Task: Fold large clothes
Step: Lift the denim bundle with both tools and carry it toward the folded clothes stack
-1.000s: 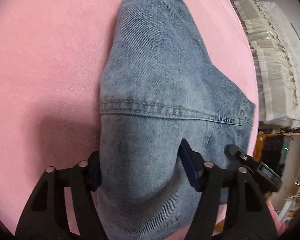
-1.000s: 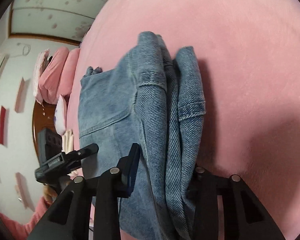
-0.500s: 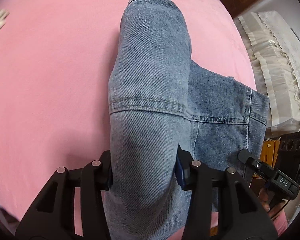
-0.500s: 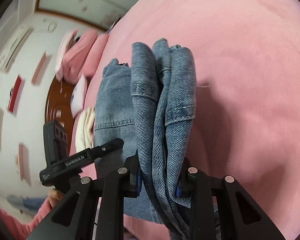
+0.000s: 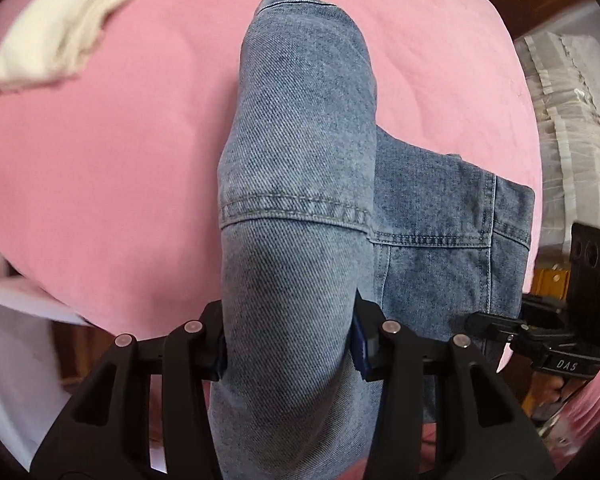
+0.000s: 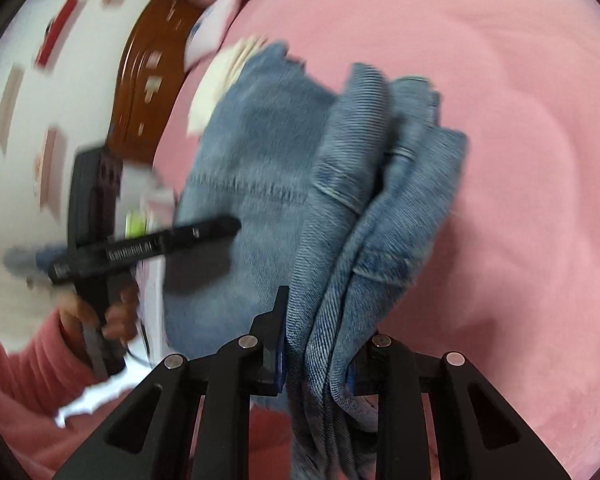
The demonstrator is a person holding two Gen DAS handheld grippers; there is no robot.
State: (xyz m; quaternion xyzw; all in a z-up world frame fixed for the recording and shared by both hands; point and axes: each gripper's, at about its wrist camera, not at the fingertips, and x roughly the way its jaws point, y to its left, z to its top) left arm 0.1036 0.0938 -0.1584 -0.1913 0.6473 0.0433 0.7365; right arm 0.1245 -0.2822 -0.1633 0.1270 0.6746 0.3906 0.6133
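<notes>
The left gripper is clamped on a thick rounded roll of the blue jeans, the denim filling the gap between its pads and bulging beyond them. From the grip the cloth runs forward and away from the fingers, crossed by a stitched seam, to a blunt folded end over the pink bedspread. To the right of this gripper a flatter panel of the same jeans spreads sideways toward the right gripper, whose black body shows at the far right edge of the left wrist view.

The right gripper is clamped on a bunch of several denim layers, pressed edge-on between its pads. Ahead of its fingers the layers fan out in folds; to their left a wide, blurred panel of the jeans hangs toward the left gripper, held in a hand with a pink sleeve.

Farther out, ahead and left of the left gripper, a folded white cloth lies on the bedspread.
</notes>
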